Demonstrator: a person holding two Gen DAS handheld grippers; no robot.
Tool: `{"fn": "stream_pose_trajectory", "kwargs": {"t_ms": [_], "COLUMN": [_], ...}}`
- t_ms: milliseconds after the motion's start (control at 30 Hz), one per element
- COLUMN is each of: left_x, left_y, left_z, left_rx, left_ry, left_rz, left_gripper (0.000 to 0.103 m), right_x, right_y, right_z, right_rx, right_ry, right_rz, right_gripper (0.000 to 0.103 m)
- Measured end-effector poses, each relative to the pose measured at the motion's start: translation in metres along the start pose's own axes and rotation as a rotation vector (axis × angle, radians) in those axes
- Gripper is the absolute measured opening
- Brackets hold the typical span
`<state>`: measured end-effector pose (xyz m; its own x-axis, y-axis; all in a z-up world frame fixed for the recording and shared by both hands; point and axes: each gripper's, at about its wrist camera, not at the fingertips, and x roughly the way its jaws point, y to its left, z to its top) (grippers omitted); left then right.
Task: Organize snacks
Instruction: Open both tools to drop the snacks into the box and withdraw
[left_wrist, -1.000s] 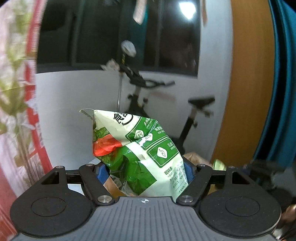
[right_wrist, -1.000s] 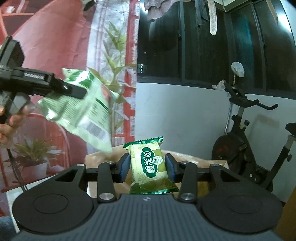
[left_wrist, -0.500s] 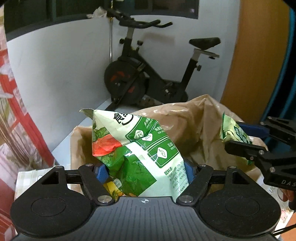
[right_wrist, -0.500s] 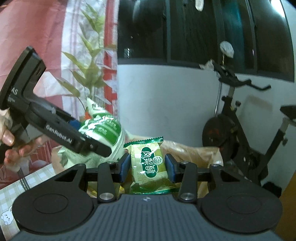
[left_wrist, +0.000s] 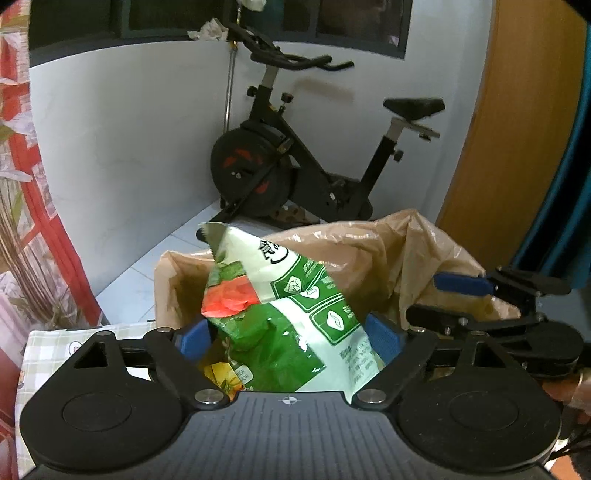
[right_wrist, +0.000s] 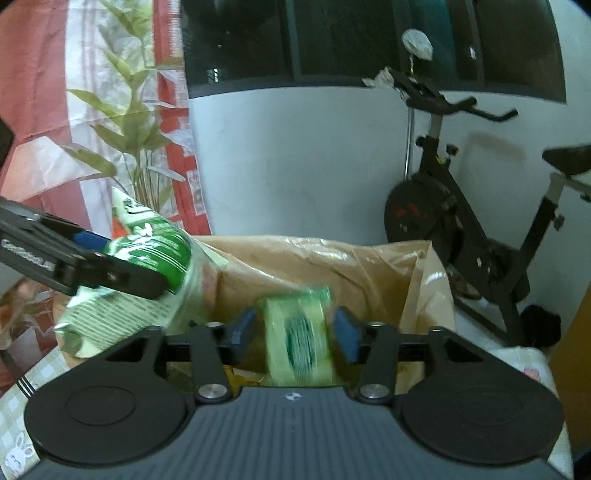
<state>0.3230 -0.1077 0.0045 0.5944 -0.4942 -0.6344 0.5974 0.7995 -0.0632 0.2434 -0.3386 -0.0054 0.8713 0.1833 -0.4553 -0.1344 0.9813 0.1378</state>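
Note:
A green and white snack bag (left_wrist: 280, 306) sits tilted between the blue pads of my left gripper (left_wrist: 287, 339). The jaws are opening, and the pads still lie against its sides. It hangs over the mouth of an open brown plastic bag (left_wrist: 373, 258). My right gripper (right_wrist: 295, 328) is opening too. A small pale green pack (right_wrist: 299, 339) is blurred between its pads, with a gap on each side, above the brown bag (right_wrist: 314, 266). The right wrist view shows a left finger (right_wrist: 110, 275) across the snack bag (right_wrist: 155, 254). The right gripper (left_wrist: 424, 297) is empty in the left wrist view.
A black exercise bike (left_wrist: 295, 177) stands against the white wall behind the bag. A checked tablecloth (left_wrist: 44, 343) lies under the bag at the left. A wooden door (left_wrist: 517, 147) is at the right and a red patterned curtain (right_wrist: 55, 92) at the left. A hand (left_wrist: 569, 398) shows at the right edge.
Both grippers have come down and forward over the brown bag's mouth. The right jaws have spread and the small pack has come loose. The left jaws have widened and the snack bag has tilted.

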Motion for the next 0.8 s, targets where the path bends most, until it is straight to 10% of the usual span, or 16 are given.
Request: {"fn": "stream_pose_trajectory", "kwargs": {"t_ms": [233,800], "left_x": [-0.004,-0.044], "left_y": [0.004,0.006], "left_z": [0.006,-0.026], "left_rx": [-0.036,-0.063], "left_ry": [-0.003,-0.189], "left_rz": [-0.006,0.189], "left_gripper": [0.041,0.07], "right_x": [-0.006,-0.023], "right_y": [-0.001,0.007], "right_z": [-0.002,-0.007], "right_rx": [-0.002,-0.028], "right_ry": [-0.005,-0.005], "right_rz": [0.02,0.04], "right_gripper": [0.063,0.063]}}
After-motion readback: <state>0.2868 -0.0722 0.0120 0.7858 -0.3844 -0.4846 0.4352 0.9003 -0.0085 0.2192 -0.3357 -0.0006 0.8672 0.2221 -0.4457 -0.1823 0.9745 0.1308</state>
